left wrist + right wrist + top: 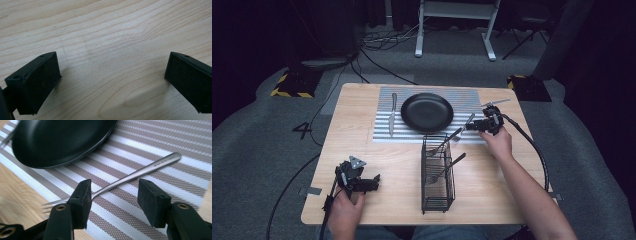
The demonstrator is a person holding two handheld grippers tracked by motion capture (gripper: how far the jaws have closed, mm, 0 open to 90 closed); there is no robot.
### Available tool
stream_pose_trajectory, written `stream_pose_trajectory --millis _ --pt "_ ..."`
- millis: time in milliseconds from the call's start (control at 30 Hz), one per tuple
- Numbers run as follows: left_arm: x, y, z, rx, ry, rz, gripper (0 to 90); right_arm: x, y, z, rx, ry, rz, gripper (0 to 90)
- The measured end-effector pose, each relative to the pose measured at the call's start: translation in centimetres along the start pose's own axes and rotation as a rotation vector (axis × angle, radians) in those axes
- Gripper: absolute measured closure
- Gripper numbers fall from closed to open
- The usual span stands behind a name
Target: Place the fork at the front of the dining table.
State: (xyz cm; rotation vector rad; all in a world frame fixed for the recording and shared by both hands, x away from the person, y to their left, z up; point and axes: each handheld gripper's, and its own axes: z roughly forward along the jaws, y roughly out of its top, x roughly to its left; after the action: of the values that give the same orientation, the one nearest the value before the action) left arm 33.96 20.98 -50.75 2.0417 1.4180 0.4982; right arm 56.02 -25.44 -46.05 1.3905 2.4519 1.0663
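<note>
Working the fork (pixel 140 171) with the right gripper (pixel 113 192).

- Fork lying flat on the striped placemat (pixel 160 142), just right of the black plate (pixel 62 140).
- Long axis running roughly near-to-far, skewed a bit. Tines pointing near, reaching the mat's near edge by the bare wood. Handle end pointing far.
- Right gripper hovering low over the neck, aiming left toward the plate. Jaws standing wide apart, gripping nothing.
- Neck passing behind the near-side pad (pixel 83 200), then crossing the gap on a diagonal toward the far jaw. Not possible to tell whether pad and neck are touching.
- Key relation: the jaws' closing line sitting closer to along the shaft than across it. Judging from that, shutting now probably meaning sliding along the neck rather than pinching it. Likely needing a wrist turn to bring the pads square to the shaft, plus a small shift far to centre the neck in the gap.
- Risk: thin, flat steel on woven mat, so probably skating away if caught by one pad alone.

Left gripper (pixel 112 67) sitting at the near left of the table (pixel 105 30) over bare wood, jaws also spread wide, empty. Lying well apart from the fork, with the wire basket (pixel 437 172) in between. Right hand clearly nearer, so treating this as a right-side move.
</note>
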Motion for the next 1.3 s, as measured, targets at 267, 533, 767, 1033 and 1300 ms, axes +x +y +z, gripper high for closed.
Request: stream_pose_trajectory --millis 267,533,767,1033,1300 --pt "0.0 0.0 0.0 0.0 0.0 0.0 0.1 1.8 0.0 2.7 0.043 -0.075 0.009 49.0" --pt "0.0 0.0 0.0 0.0 0.0 0.0 0.1 3.3 0.2 3.9 0.064 -0.2 -0.056 53.3" --pt "0.0 0.0 0.0 0.0 0.0 0.0 0.1 2.4 -0.1 3.1 0.067 -0.168 -0.045 64.4" --pt "0.0 0.0 0.0 0.0 0.0 0.0 0.1 0.6 -0.3 2.1 0.069 -0.146 -0.002 75.3" --pt "0.0 0.0 0.0 0.0 0.0 0.0 0.1 -0.2 0.4 2.9 0.038 -0.112 0.028 78.9"
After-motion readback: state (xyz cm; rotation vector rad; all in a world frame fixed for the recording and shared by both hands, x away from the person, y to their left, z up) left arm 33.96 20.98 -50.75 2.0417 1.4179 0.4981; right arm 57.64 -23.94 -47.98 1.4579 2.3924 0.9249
